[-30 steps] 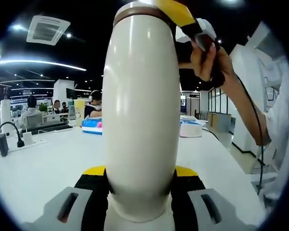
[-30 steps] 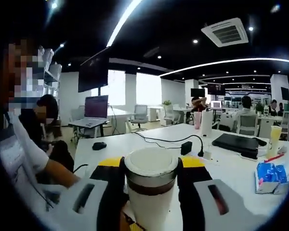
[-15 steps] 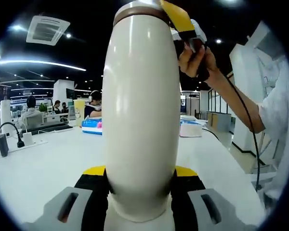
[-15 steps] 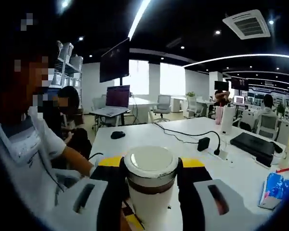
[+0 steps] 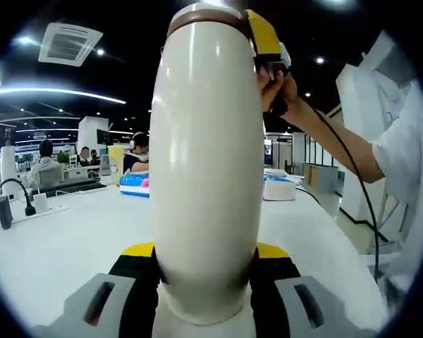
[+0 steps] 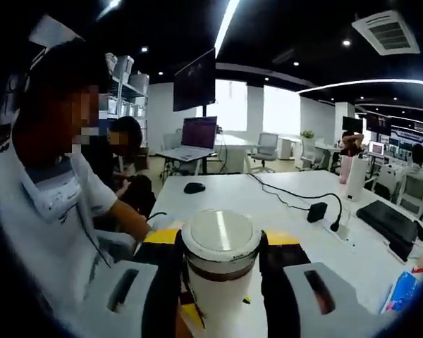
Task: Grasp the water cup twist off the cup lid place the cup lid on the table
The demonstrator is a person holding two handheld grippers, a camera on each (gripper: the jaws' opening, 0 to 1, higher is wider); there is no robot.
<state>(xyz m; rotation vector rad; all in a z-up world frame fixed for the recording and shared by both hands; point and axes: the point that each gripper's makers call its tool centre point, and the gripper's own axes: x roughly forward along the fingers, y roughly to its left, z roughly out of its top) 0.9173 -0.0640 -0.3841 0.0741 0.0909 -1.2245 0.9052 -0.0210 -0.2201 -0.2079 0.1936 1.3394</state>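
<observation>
A cream water cup stands tall in the left gripper view. My left gripper is shut on its lower body, one black and yellow jaw on each side. At the cup's top sit a brown band and the cup lid. The right gripper reaches it from the right, with a yellow jaw against the lid and a person's hand behind. In the right gripper view the cream cup lid with its brown band sits between the two jaws of my right gripper, which is shut on it.
The white table carries a power strip with cables, a blue packet and a pink box. The right gripper view has a mouse, a black adapter and a dark laptop. A person in white stands close on the left.
The right gripper's view has swung round the lid, and the room slid to the right. In the left gripper view the yellow jaw and hand moved in toward the lid. The cup body stayed still.
</observation>
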